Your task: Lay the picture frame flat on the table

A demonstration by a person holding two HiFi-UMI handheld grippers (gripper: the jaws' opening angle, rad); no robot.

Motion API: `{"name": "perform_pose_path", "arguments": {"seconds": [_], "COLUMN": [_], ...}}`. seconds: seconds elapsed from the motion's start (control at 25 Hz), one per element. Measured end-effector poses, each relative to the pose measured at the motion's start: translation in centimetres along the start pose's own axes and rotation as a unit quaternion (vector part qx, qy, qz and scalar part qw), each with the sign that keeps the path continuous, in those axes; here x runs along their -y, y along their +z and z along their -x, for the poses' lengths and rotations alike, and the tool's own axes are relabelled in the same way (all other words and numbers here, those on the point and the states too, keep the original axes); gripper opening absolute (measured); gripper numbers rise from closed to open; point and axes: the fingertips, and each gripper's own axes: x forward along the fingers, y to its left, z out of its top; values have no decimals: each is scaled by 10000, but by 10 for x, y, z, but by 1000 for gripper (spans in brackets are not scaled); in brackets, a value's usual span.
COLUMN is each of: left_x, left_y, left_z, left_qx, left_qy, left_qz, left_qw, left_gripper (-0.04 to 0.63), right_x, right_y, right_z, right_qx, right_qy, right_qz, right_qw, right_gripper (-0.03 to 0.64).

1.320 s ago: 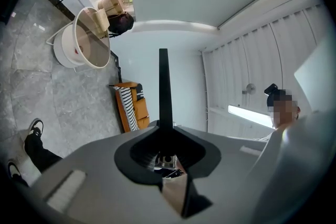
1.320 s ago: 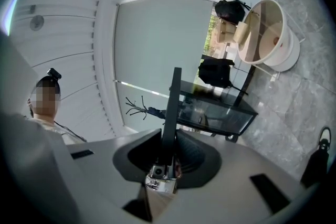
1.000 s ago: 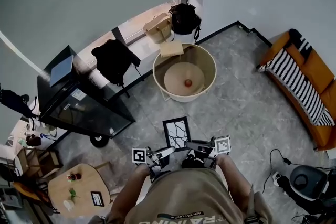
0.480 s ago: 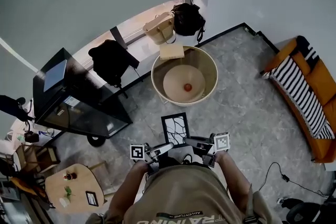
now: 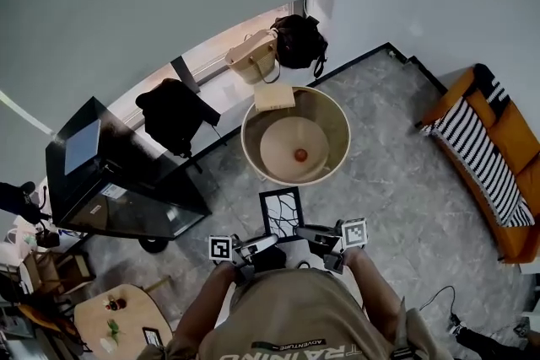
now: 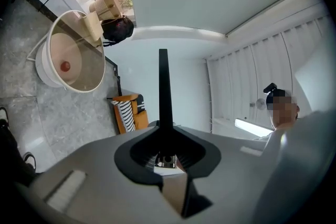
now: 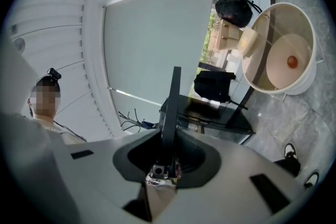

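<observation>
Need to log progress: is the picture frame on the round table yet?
No, the left gripper and right gripper hold the picture frame over the floor, short of the round table.

Of the picture frame (image 5: 283,213), the lower edge is hidden behind the left gripper (image 5: 268,243) and right gripper (image 5: 305,232) in the head view. Both gripper views give it edge-on only, face unseen. Sofa (image 5: 494,156) cut off by the right edge. Small red object (image 5: 299,154) in the tub (image 5: 339,131): too small to identify.
</observation>
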Motion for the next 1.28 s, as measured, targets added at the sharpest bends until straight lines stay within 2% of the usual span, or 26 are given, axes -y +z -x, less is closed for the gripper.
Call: {"name": "perform_pose_path", "arguments": {"seconds": [0.24, 0.48, 0.84, 1.04, 1.28], "left_x": [4, -13, -26, -46, -59], "left_y": [55, 92, 150, 182, 227], "left_z": [-1, 15, 16, 1, -27], "left_qx": [-46, -164, -237, -159, 1], "left_qy": [-266, -36, -78, 82, 265], "left_qz": [3, 124, 243, 294, 251], "left_qw": [9996, 9998, 9994, 9994, 9993], "left_gripper": [74, 74, 74, 74, 74], "right_x": [10, 30, 55, 84, 113], "right_y": [42, 64, 107, 137, 187], "right_z": [-29, -58, -90, -90, -91], "right_qx": [178, 165, 195, 106, -124], "right_qy": [-20, -158, -221, -218, 38], "right_qz": [36, 2, -48, -183, -281], "right_qw": [9998, 9997, 9996, 9995, 9995], "right_gripper": [71, 71, 71, 71, 71]}}
